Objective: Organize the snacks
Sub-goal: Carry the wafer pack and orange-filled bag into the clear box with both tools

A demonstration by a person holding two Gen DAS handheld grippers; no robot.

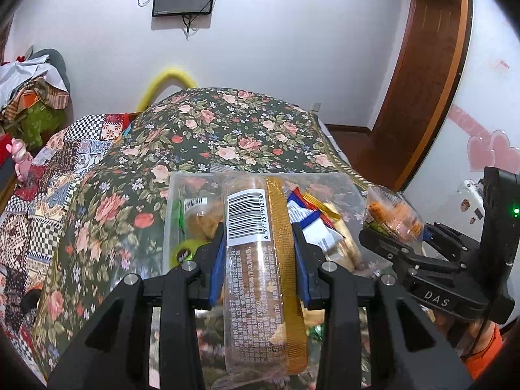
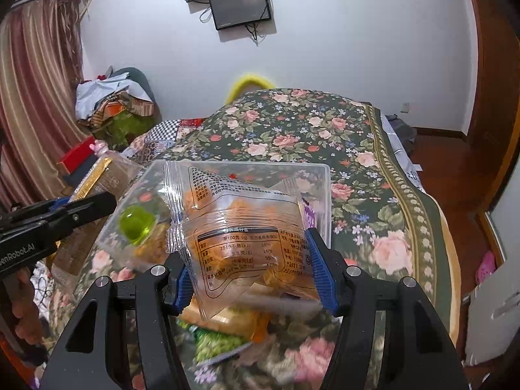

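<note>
— Left claw?
— Clamped on a gold-edged clear snack pack, held over the clear plastic box on the floral bed.
— Inside the box?
— Green jelly cup, mixed wrapped snacks.
— Right claw?
— Closed around an orange snack packet, just before the box.

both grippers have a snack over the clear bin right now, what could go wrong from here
Both packets may jam or collide if released together: the left gripper holds a long gold-edged packet, the right gripper an orange snack bag, close together over the clear bin. The bin sits on soft bedding and might tip.
</note>
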